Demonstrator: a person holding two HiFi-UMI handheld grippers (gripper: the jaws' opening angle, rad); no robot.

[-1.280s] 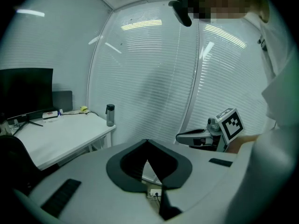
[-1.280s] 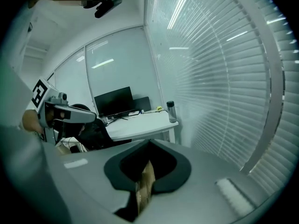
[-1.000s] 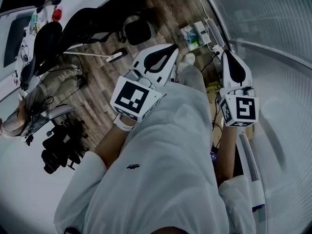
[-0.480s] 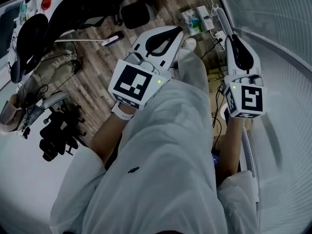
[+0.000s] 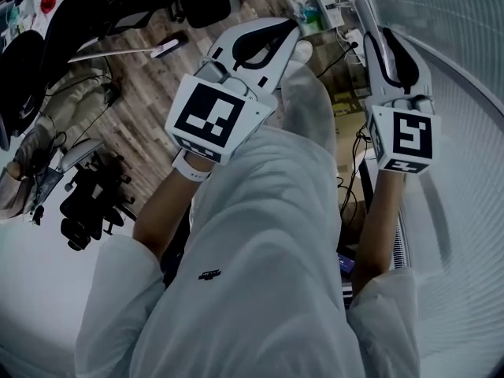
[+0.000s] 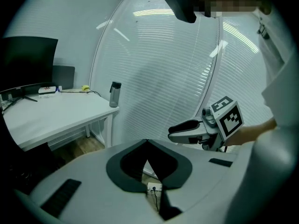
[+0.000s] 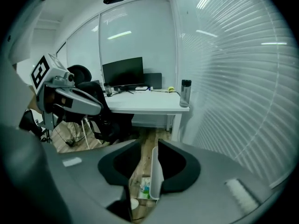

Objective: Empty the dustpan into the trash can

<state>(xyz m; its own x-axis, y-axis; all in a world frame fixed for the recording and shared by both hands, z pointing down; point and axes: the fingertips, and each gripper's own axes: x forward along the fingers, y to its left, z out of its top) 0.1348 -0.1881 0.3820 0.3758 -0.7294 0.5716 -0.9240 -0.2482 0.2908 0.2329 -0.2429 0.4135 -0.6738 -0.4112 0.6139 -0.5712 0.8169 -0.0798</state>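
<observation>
Holding nothing: the left gripper (image 6: 147, 143) has its fingers (image 6: 126, 164) pressed together, empty. The right gripper (image 7: 148, 143) fingers (image 7: 180, 164) have just been opening and stand part-way apart, with only wooden floor (image 7: 140, 167) and a white strip (image 7: 156, 174) visible through the gap. Judged as readiness for a pickup. Neither dustpan nor trash can is identifiable in any view.

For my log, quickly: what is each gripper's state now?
Left gripper: closed, empty.
Right gripper: open, just been opening; white upright piece seen between jaws, ungripped.

left tool (image 6: 147, 143): white, black pads | floor (image 5: 150, 93): brown wood-grain | desk (image 7: 145, 104): white
</observation>
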